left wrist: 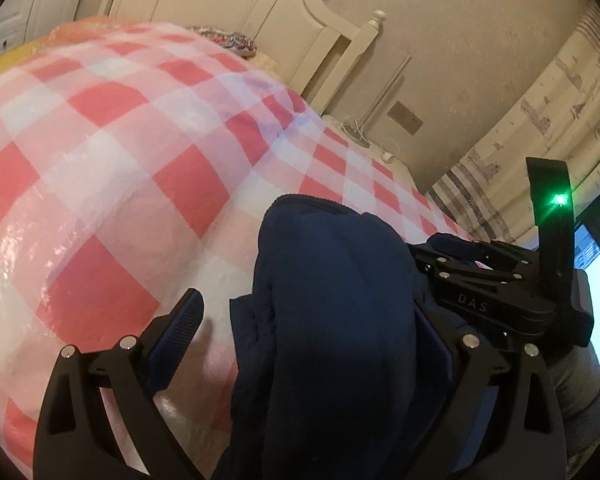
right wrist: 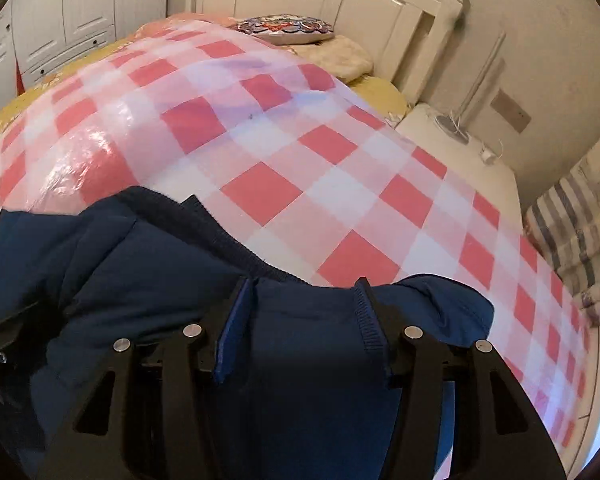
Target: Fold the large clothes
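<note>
Left wrist view: the left gripper [left wrist: 300, 344] is standing wide open, with the bulky navy padded jacket [left wrist: 332, 320] bunching between its jaws and likely slipping on the glossy red-and-white checked plastic sheet [left wrist: 120, 152].

Right wrist view: the right gripper [right wrist: 302, 320] is spreading open around the jacket's ribbed hem, which is risking a snag.

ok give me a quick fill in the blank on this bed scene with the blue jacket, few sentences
1. The navy jacket lies on a plastic sheet checked in white and ____.
2. On the right gripper, seen in the left wrist view, a small light glows ____.
3. The patterned cushion rests near the bed's white ____.
4. In the left wrist view, jacket fabric bunches between the fingers of the ____ gripper.

Missing words: red; green; headboard; left
</note>
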`<state>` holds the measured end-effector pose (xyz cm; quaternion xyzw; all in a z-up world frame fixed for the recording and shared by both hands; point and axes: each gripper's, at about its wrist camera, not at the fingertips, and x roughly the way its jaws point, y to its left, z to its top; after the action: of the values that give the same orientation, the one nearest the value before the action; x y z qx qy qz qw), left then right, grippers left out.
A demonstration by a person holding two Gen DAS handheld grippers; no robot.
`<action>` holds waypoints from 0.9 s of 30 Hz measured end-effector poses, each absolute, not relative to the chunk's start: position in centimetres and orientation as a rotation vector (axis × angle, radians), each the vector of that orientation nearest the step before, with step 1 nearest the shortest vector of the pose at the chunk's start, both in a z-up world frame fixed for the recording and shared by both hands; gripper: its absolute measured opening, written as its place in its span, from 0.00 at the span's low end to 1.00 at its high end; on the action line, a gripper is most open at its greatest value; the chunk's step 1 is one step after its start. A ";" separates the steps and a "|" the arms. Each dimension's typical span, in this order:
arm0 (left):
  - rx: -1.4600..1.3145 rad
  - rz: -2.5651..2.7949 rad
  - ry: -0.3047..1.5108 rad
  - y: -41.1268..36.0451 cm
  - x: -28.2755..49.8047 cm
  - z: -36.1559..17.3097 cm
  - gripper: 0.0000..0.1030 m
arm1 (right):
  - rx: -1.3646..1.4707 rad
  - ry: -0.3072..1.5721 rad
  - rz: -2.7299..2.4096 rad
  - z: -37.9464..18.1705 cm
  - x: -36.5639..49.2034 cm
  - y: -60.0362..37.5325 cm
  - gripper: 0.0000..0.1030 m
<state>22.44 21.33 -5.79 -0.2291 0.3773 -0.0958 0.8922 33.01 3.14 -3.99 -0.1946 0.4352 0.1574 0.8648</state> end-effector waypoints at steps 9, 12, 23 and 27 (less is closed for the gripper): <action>-0.578 -0.125 0.707 23.4 21.0 -5.9 0.94 | -0.363 0.818 0.445 -0.5 30.6 3.5 0.51; -0.563 -0.123 0.730 23.1 21.5 -5.9 0.94 | -0.445 0.896 0.467 -3.2 31.0 4.9 0.51; -0.520 -0.092 0.763 22.5 21.9 -6.0 0.96 | -0.223 0.817 0.212 -0.8 32.1 -2.9 0.60; -0.507 -0.090 0.764 22.3 21.9 -6.0 0.96 | -0.106 0.890 0.283 -4.2 33.0 -5.3 0.70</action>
<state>21.86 22.33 -5.96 -0.2445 0.3687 -0.0433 0.8958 33.03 -5.26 -4.20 -0.0509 0.4287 0.1364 0.8916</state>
